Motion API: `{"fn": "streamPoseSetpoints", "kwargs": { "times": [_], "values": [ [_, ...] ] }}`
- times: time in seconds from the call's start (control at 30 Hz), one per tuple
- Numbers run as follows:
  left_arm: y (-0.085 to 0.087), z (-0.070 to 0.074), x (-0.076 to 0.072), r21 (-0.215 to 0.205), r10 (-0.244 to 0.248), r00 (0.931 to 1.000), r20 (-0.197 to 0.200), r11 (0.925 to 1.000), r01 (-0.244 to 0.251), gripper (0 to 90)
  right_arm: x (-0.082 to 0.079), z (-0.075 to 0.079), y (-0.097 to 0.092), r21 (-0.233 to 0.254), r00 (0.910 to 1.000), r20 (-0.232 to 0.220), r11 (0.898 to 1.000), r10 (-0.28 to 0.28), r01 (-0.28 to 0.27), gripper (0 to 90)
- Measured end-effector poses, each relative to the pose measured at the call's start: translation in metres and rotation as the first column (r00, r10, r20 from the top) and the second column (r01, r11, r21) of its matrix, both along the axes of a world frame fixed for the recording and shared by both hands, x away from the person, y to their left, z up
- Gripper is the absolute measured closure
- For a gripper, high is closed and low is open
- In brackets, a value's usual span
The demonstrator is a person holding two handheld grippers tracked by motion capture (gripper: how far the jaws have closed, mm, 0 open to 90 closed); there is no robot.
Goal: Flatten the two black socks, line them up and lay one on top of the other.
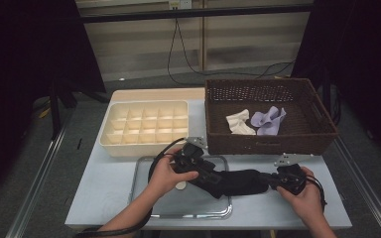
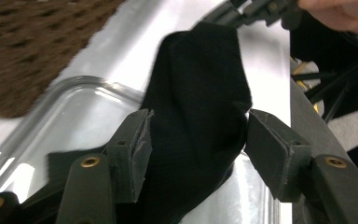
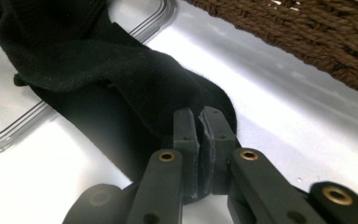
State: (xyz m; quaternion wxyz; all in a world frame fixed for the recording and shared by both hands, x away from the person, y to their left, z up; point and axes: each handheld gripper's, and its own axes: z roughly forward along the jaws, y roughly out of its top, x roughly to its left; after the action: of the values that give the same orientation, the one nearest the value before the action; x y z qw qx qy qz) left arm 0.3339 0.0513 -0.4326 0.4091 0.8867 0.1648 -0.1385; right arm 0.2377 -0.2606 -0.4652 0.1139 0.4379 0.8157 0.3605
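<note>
A black sock (image 1: 238, 181) lies stretched between my two grippers, partly over the right end of a clear tray (image 1: 149, 208). My left gripper (image 1: 216, 182) stands open around one end of the sock. In the left gripper view the sock (image 2: 196, 93) fills the gap between the spread pads (image 2: 137, 144), and I cannot tell whether they touch it. My right gripper (image 1: 270, 179) is shut on the sock's other end. In the right gripper view its pads (image 3: 186, 135) pinch the fabric (image 3: 121, 79) just above the table. The right gripper (image 2: 261, 9) also appears at the top of the left gripper view.
A brown wicker basket (image 1: 273, 144) stands at the back right and holds a white sock (image 1: 240, 121) and a lavender one (image 1: 268, 119). A cream divided box (image 1: 114, 144) sits at the back left. The table's front edge is close to both hands.
</note>
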Motion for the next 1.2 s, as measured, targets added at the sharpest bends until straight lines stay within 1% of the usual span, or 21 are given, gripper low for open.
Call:
{"fn": "streamPoseSetpoints", "kwargs": {
  "times": [0.1, 0.13, 0.2, 0.27, 0.33, 0.43, 0.47, 0.5, 0.53, 0.6, 0.63, 0.67, 0.7, 0.73, 0.83, 0.9, 0.97, 1.03, 1.07, 1.1, 1.2],
  "values": [
    [0.009, -0.001, 0.005, 0.015, 0.042, 0.999, 0.013, 0.999, -0.042, 41.9, 0.001, -0.001, 0.001, -0.006, 1.0, 0.002, 1.0, 0.009, -0.009, 85.9],
    [0.012, -0.002, 0.006, 0.014, 0.052, 0.9987, 0.006, 0.9986, -0.052, 42.4, 0.001, -0.001, 0.001, -0.009, 0.9999, 0.004, 1.0, 0.01, -0.01, 85.8],
    [0.017, -0.004, 0.009, 0.026, 0.081, 0.9964, 0.024, 0.9963, -0.082, 43.8, 0.001, 0.0, 0.001, -0.012, 0.9999, -0.005, 1.0, 0.009, -0.009, 85.8],
    [0.021, -0.006, 0.012, 0.058, 0.096, 0.9937, 0.058, 0.9933, -0.1, 44.6, 0.002, 0.0, 0.002, -0.007, 0.9999, 0.002, 1.0, 0.015, -0.015, 85.6],
    [0.025, -0.009, 0.016, 0.088, 0.127, 0.9892, 0.073, 0.9872, -0.133, 49.0, 0.003, 0.0, 0.002, -0.01, 0.9998, 0.002, 1.0, 0.017, -0.017, 85.6],
    [0.026, -0.017, 0.02, 0.139, 0.131, 0.9864, 0.099, 0.9798, -0.144, 56.8, 0.004, 0.0, 0.003, -0.018, 0.9998, -0.002, 1.0, 0.018, -0.018, 85.6],
    [0.024, -0.02, 0.021, 0.153, 0.118, 0.9881, 0.098, 0.9793, -0.133, 57.5, 0.005, -0.001, 0.004, -0.014, 0.9999, -0.007, 1.0, 0.015, -0.015, 85.6],
    [0.022, -0.022, 0.02, 0.185, 0.116, 0.9867, 0.114, 0.9733, -0.136, 59.1, 0.005, -0.001, 0.005, -0.022, 0.9998, -0.006, 1.0, 0.021, -0.021, 85.6],
    [0.02, -0.024, 0.02, 0.211, 0.094, 0.9884, 0.119, 0.9704, -0.118, 62.8, 0.005, -0.001, 0.006, -0.02, 0.9998, -0.01, 1.0, 0.018, -0.019, 85.6],
    [0.019, -0.025, 0.02, 0.228, 0.094, 0.989, 0.114, 0.9664, -0.118, 70.3, 0.006, -0.002, 0.007, -0.022, 0.9998, -0.007, 1.0, 0.021, -0.021, 85.7],
    [0.019, -0.025, 0.021, 0.24, 0.094, 0.9893, 0.111, 0.9634, -0.119, 77.2, 0.006, -0.002, 0.007, -0.022, 0.9998, -0.007, 1.0, 0.02, -0.02, 85.7],
    [0.018, -0.024, 0.022, 0.237, 0.104, 0.9906, 0.089, 0.9638, -0.123, 80.8, 0.006, -0.002, 0.006, -0.022, 0.9998, -0.009, 1.0, 0.02, -0.02, 85.7],
    [0.019, -0.021, 0.023, 0.245, 0.096, 0.9916, 0.087, 0.9627, -0.114, 84.0, 0.006, -0.001, 0.006, -0.026, 0.9998, 0.0, 0.999, 0.022, -0.022, 85.8],
    [0.019, -0.019, 0.022, 0.226, 0.11, 0.9907, 0.079, 0.9659, -0.126, 85.1, 0.006, -0.001, 0.006, -0.026, 0.9997, 0.008, 0.999, 0.023, -0.023, 85.9],
    [0.026, -0.011, 0.022, 0.197, 0.133, 0.9867, 0.093, 0.9689, -0.149, 85.2, 0.005, 0.002, 0.003, -0.017, 0.9996, 0.022, 1.0, 0.02, -0.02, 85.9],
    [0.033, -0.007, 0.022, 0.158, 0.16, 0.9838, 0.081, 0.9726, -0.171, 85.2, 0.004, 0.006, 0.001, -0.018, 0.9994, 0.034, 1.0, 0.009, -0.008, 85.9],
    [0.04, -0.005, 0.021, 0.146, 0.173, 0.9821, 0.076, 0.9724, -0.182, 85.0, 0.004, 0.009, -0.002, -0.008, 0.9988, 0.048, 1.0, 0.001, 0.0, 85.9],
    [0.044, -0.007, 0.021, 0.152, 0.179, 0.9811, 0.073, 0.9701, -0.189, 84.8, 0.002, 0.01, -0.003, -0.006, 0.9989, 0.045, 1.0, 0.007, -0.007, 85.8],
    [0.045, -0.009, 0.02, 0.169, 0.177, 0.9816, 0.072, 0.9679, -0.187, 84.5, 0.002, 0.009, -0.003, -0.008, 0.999, 0.044, 1.0, 0.005, -0.005, 85.6],
    [0.044, -0.011, 0.02, 0.166, 0.184, 0.9807, 0.067, 0.9671, -0.193, 84.4, 0.001, 0.008, -0.002, -0.013, 0.9992, 0.039, 1.0, 0.008, -0.007, 85.0],
    [0.042, -0.014, 0.019, 0.188, 0.177, 0.9822, 0.064, 0.9643, -0.186, 84.4, 0.0, 0.005, 0.0, -0.041, 0.9994, 0.027, 0.999, -0.019, 0.021, 76.0]
  ]
}}
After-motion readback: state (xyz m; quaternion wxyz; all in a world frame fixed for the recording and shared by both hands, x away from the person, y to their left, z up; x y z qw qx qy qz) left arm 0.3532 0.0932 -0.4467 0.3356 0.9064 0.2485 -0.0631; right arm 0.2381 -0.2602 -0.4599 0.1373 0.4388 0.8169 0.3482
